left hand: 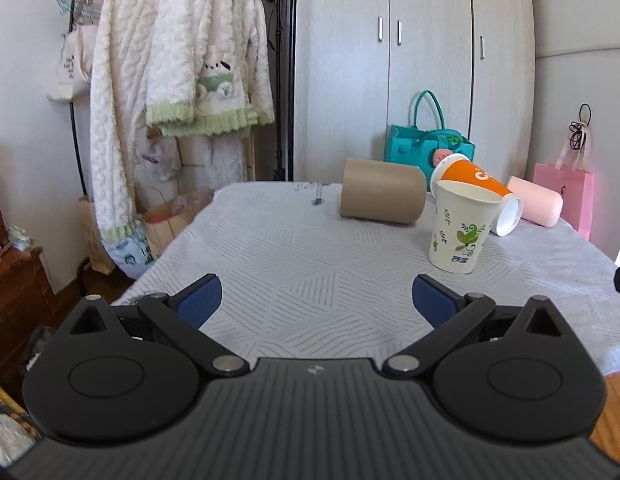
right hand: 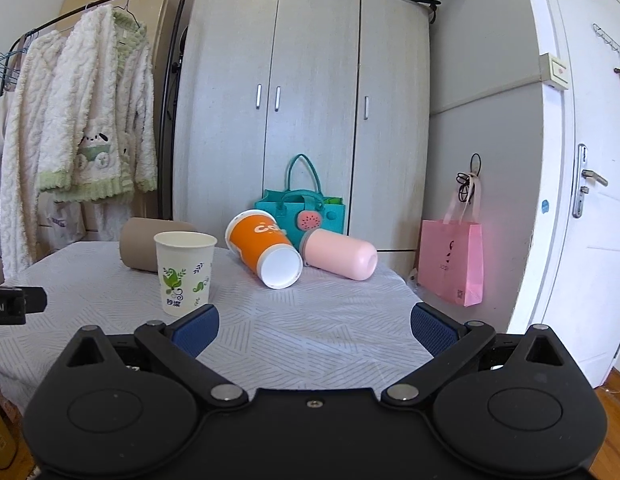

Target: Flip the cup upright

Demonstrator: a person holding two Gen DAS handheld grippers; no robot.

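A white paper cup with green leaves (left hand: pixel 460 226) (right hand: pixel 185 272) stands upright on the table. An orange paper cup (left hand: pixel 480 196) (right hand: pixel 264 250) lies on its side behind it, white base toward me. A brown cup (left hand: pixel 382 196) (right hand: pixel 140 244) and a pink cup (left hand: pixel 536 200) (right hand: pixel 340 254) also lie on their sides. My left gripper (left hand: pixel 316 300) is open and empty, short of the cups. My right gripper (right hand: pixel 314 330) is open and empty, its left finger close to the white cup.
The table (left hand: pixel 294 248) (right hand: pixel 310 320) has a pale patterned cloth. A teal bag (left hand: pixel 428 142) (right hand: pixel 306 208) stands at its far edge before a wardrobe (right hand: pixel 302 92). A pink bag (right hand: pixel 450 262) hangs right. A clothes rack (left hand: pixel 170 60) stands left.
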